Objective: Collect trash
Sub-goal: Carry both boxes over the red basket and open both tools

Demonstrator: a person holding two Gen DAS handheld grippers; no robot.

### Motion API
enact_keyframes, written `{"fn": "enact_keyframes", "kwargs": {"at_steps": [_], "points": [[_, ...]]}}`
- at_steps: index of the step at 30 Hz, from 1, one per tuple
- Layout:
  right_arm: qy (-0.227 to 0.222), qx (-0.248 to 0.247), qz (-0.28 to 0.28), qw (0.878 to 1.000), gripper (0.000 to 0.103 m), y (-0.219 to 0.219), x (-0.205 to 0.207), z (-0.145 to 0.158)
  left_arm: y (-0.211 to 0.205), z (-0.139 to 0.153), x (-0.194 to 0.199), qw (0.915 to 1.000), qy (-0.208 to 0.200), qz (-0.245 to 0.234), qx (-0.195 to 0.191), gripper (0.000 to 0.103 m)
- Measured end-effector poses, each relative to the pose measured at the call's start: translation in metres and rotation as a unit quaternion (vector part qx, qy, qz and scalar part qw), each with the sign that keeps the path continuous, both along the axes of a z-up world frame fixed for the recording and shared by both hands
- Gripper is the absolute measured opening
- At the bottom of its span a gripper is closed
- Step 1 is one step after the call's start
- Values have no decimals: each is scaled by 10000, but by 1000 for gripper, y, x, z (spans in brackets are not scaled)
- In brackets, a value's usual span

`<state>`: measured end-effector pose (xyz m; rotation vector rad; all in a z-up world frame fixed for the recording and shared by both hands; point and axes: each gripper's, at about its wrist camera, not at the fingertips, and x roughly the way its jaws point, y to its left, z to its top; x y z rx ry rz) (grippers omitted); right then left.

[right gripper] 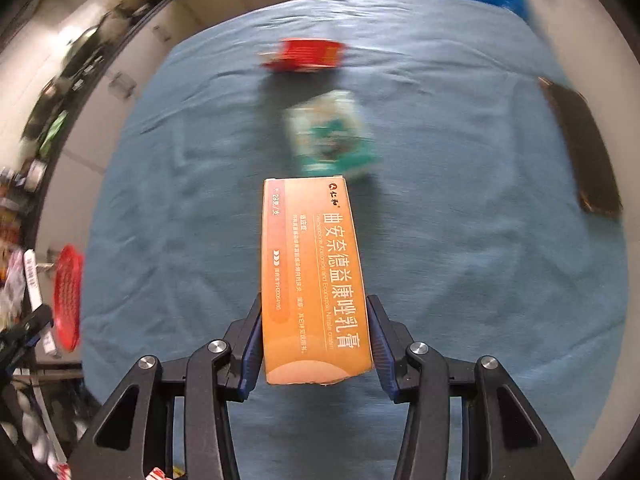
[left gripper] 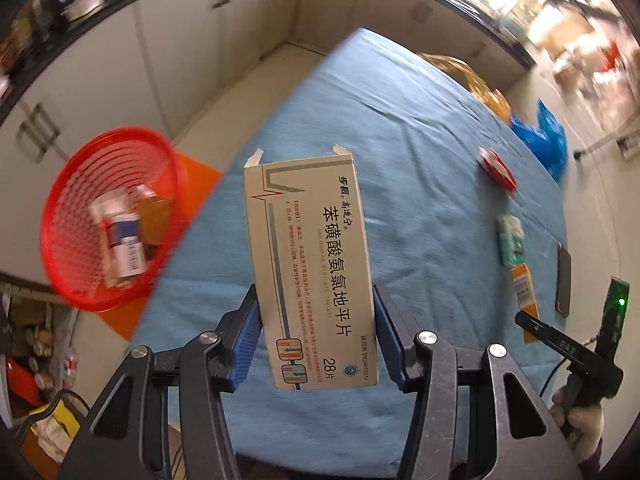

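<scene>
Left gripper [left gripper: 316, 332] is clamping white medicine box [left gripper: 310, 264]; red basket [left gripper: 112, 216] is sitting ahead-left, awaiting drop. Right gripper [right gripper: 314, 340] is gripping orange box [right gripper: 314, 280].

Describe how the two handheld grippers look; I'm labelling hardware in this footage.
Both match: the left gripper and right gripper have black linkage arms with triangular cut-outs, silver round pivot bolts, and blue ribbed pads lining the jaws. In the left wrist view, the right unit's body shows a green indicator light, a thin cable, and a pale-gloved hand.
</scene>
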<state>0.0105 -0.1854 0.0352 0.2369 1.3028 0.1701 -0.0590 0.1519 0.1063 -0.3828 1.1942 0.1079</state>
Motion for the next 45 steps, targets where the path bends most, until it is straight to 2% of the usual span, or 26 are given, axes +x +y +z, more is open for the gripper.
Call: {"fn": "enact_keyframes", "kwargs": {"at_steps": [8,15,20,24,28,33,36,45], "points": [[-139,5,1170,9930,51,102,16,14,80,1,-23,9962,-64,863,-51,52],[-180,275,2220,9745,51,216,25,27,146,-8,-35,9885,-35,1506,-104,52],[-138,562,2779,9589,51,293,29,35,179,-19,-36,9850,-17,1720,-144,52],[-139,539,3178,9465,51,357,30,31,199,-27,-34,9822,-10,1859,-281,52],[60,605,3319,9413,52,400,38,18,215,-29,-34,9787,-145,1984,-512,52],[199,674,3257,9428,58,424,46,10,229,-27,-39,9772,-183,2015,-644,52],[157,615,3230,9443,59,419,47,13,234,-25,-43,9771,-195,2031,-595,53],[268,496,2753,9597,59,379,52,5,242,-32,-46,9750,-49,2124,-653,54]]}}
